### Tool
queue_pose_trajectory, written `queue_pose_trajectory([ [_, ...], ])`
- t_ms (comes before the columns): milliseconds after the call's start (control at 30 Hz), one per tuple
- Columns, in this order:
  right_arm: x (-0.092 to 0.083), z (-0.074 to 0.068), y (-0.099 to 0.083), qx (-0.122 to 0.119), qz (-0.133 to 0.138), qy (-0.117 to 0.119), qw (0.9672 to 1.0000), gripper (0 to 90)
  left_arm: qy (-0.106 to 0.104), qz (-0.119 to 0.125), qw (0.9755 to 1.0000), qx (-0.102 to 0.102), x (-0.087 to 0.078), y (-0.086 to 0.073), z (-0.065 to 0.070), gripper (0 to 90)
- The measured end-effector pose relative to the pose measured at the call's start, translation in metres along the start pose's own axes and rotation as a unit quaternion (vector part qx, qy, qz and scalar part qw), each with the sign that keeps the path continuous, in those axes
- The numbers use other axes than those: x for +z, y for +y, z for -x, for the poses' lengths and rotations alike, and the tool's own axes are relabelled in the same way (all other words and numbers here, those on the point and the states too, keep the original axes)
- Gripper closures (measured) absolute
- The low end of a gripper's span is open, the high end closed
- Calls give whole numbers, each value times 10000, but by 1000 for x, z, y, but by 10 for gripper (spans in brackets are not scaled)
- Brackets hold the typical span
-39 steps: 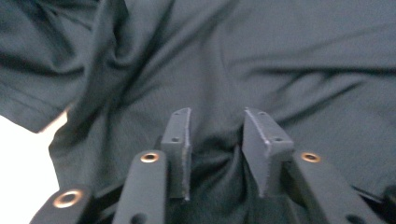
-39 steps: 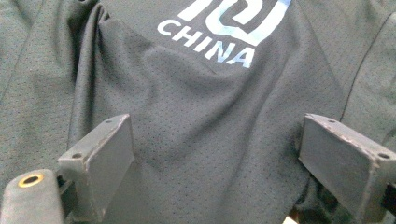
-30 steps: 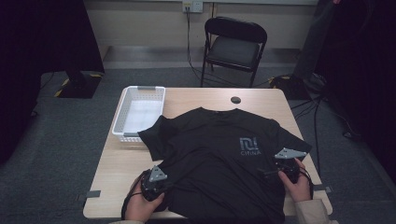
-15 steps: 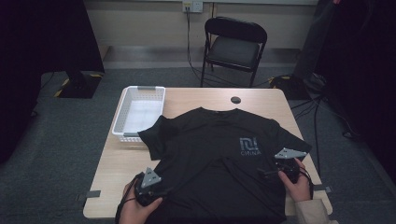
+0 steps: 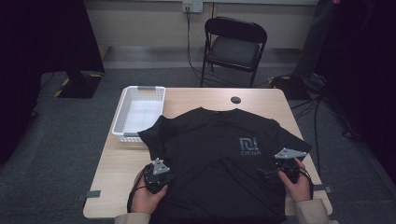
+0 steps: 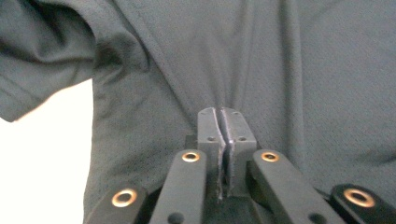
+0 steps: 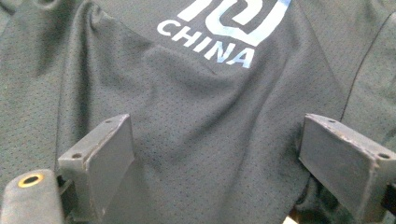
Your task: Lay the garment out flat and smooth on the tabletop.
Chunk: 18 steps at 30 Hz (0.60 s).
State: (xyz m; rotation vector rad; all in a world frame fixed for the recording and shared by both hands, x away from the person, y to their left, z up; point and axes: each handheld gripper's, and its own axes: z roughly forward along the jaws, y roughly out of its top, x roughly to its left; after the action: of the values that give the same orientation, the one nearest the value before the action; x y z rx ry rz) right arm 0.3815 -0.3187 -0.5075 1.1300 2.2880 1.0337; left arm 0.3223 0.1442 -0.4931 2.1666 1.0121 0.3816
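High view: a black T-shirt (image 5: 219, 158) lies spread over the near half of the table (image 5: 191, 97), collar towards 12 o'clock, its grey logo at about 2 o'clock from the shirt's middle. The left gripper (image 5: 156, 177) sits at the shirt's 8 o'clock edge, on the hem side. Half a second ago it stood slightly nearer the table's near edge; now it is back about where it was a second ago. The right gripper (image 5: 285, 167) rests at the shirt's 4 o'clock edge, unmoved against both earlier frames. A white basket (image 5: 122, 112) stands at 10 o'clock, touching the shirt's sleeve, and a small dark disc (image 5: 236, 100) lies at 12 o'clock; neither has shifted.

Left gripper view: the fingers (image 6: 208, 135) have just been closing and now stand pressed together, with folds of the shirt's cloth (image 6: 280, 70) drawn in to their tips, so they pinch the fabric. Bare table shows at 8 o'clock.

Right gripper view: the fingers (image 7: 109, 149) stand wide apart, resting on the shirt with loose cloth between them, gripping nothing. The logo (image 7: 229, 28) lies at 12 o'clock
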Motion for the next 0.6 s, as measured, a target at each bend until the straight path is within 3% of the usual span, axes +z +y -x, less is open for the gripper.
queue_pose_trajectory([
  [300, 0, 0, 0, -2, 2, -1, 10000, 97, -326, -65, 9994, -74, -23, -25, 12, 883],
  [400, 0, 0, 0, -3, 0, -1, 10000, 98, -333, -89, 9994, -75, -29, -30, 16, 839],
  [467, 0, 0, 0, -1, 0, -1, 10000, 98, -306, -33, 9994, -141, -30, -31, 16, 757],
  [533, 0, 0, 0, -1, 0, -1, 10000, 97, -4, 175, 9998, -128, -30, -30, 11, 526],
  [600, 0, 0, 0, -3, 1, 0, 10000, 97, 242, 342, 9989, -208, -30, -27, 2, 432],
])
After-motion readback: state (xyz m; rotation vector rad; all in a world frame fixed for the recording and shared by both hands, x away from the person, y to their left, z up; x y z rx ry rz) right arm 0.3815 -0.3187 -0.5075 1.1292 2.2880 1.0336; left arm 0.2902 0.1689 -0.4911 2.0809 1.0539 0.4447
